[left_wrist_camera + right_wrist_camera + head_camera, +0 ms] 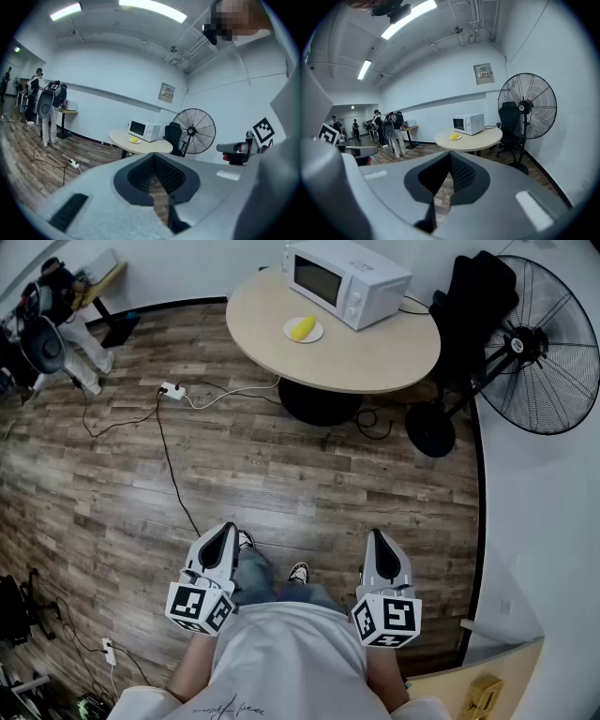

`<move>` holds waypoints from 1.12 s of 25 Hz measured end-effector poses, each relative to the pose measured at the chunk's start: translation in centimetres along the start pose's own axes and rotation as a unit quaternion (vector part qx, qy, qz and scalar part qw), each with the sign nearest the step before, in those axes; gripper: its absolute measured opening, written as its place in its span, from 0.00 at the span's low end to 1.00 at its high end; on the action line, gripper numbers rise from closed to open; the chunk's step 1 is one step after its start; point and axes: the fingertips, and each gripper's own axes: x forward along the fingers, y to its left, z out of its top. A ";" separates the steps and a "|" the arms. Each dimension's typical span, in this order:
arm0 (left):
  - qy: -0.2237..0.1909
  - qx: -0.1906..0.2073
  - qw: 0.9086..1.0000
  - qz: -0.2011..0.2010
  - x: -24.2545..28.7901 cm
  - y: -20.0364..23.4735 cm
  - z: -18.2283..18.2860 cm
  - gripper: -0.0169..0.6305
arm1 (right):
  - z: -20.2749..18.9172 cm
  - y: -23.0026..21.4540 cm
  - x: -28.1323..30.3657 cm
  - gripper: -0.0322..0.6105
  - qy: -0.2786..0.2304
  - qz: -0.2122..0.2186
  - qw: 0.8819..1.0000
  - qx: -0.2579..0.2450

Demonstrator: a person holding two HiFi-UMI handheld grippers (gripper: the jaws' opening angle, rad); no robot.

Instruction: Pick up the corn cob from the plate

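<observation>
The left gripper (225,532) and the right gripper (378,540) are held side by side just in front of the person's white shirt (291,652), well back from the round table (366,352). Each has its jaws together with nothing between them. Both point across the floor towards that table.

Between the grippers and the table lies a bare stretch of wood floor (309,474). A black cable (173,465) trails over it, left of the straight line to the table. The cable leads up to a white power strip (172,390) on the floor left of the table.

A white microwave (349,282) stands on the far side of the table. Just to its left, near the table's left edge, sits a small white plate (314,335). The yellow corn cob (301,328) lies on it, alone on the plate and apart from the microwave.

Right of the table a dark chair (473,306) stands draped in black. Further right is a large standing fan (544,343). Far to the table's left, a person (80,334) stands by a desk.
</observation>
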 end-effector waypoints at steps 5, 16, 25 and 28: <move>0.005 0.002 1.000 0.011 1.3 3.0 0.9 0.03 | 0.4 2.3 3.1 0.05 0.004 0.011 1.000 0.004; 0.012 0.005 1.000 0.001 5.4 10.9 5.0 0.03 | 4.0 10.4 10.3 0.07 0.007 0.130 0.990 0.044; -0.014 0.001 0.999 -0.045 6.9 17.1 9.8 0.03 | 7.1 16.0 16.8 0.06 -0.021 0.094 0.995 0.032; -0.017 -0.003 0.998 -0.058 7.0 19.1 10.7 0.03 | 8.0 18.0 18.4 0.06 -0.036 0.084 0.995 0.032</move>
